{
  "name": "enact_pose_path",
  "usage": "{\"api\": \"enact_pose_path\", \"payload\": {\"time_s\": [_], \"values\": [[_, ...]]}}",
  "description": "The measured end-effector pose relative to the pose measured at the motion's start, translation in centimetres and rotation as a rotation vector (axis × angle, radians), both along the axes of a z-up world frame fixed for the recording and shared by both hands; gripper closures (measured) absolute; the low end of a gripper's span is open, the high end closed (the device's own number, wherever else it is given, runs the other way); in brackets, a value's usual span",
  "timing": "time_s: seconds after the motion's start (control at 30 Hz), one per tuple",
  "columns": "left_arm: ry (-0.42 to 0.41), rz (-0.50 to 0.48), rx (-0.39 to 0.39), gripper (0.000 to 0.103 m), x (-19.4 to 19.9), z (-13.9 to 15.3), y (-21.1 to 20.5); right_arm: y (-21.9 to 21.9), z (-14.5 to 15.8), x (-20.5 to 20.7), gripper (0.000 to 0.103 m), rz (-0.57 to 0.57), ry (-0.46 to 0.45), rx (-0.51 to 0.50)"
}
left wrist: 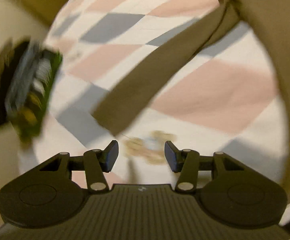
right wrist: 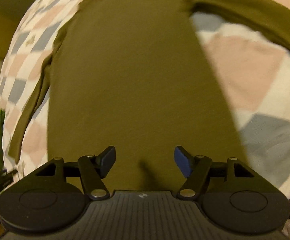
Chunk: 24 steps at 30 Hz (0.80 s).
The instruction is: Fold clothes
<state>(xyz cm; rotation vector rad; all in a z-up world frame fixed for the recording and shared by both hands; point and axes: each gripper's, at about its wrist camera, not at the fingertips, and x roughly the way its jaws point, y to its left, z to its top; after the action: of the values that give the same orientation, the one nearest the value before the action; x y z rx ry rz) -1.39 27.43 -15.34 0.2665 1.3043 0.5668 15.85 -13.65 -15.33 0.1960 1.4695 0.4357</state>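
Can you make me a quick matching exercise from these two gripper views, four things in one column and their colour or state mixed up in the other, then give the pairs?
Column one:
1. long-sleeved shirt
2. bedspread
3. left gripper
4. shirt sleeve

Column two:
A. checked in pink, grey and white
B. olive green, spread flat
C. stretched out diagonally on the checks
D. open, holding nothing

Pairs: 1-B, 2-A, 3-D, 4-C
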Motion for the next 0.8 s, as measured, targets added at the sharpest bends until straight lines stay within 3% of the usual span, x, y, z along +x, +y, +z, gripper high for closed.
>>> {"api": "enact_pose_path", "payload": {"time_s": [0.13,0.33,0.37,0.4,0.47,0.57,0.7,0.73,0.8], "values": [[0.084,-0.234,0.113,0.06,-0.4,-2.9,0.4,3.9,0.2,-1.1,0.031,0.053,0.009,-0.031],[0.139,-0.376,0.146,0.066,0.2,-6.1,1.9,7.2,-0.4,-0.5,0.026,0.062,0.019,-0.052],[0.147,-0.397,0.141,0.074,0.3,-6.4,2.1,7.7,-0.6,-0.4,0.026,0.067,0.021,-0.059],[0.16,-0.423,0.128,0.102,0.4,-6.5,2.4,7.9,-0.7,-0.2,0.026,0.071,0.023,-0.065],[0.151,-0.432,0.082,0.102,0.7,-5.6,3.3,8.2,-0.9,0.0,0.026,0.076,0.031,-0.072],[-0.02,-0.296,-0.056,0.102,1.8,-0.1,7.4,8.9,-1.0,0.5,0.026,0.067,0.038,-0.078],[-0.311,0.124,-0.196,0.102,2.0,6.9,18.1,9.6,-1.5,1.0,0.026,0.056,0.064,-0.088],[-0.335,0.218,-0.189,0.102,1.9,7.4,20.3,9.9,-1.7,1.2,0.026,0.061,0.071,-0.09],[-0.3,0.381,-0.182,0.1,1.9,6.8,23.7,10.5,-2.0,1.4,0.026,0.071,0.081,-0.095]]}}
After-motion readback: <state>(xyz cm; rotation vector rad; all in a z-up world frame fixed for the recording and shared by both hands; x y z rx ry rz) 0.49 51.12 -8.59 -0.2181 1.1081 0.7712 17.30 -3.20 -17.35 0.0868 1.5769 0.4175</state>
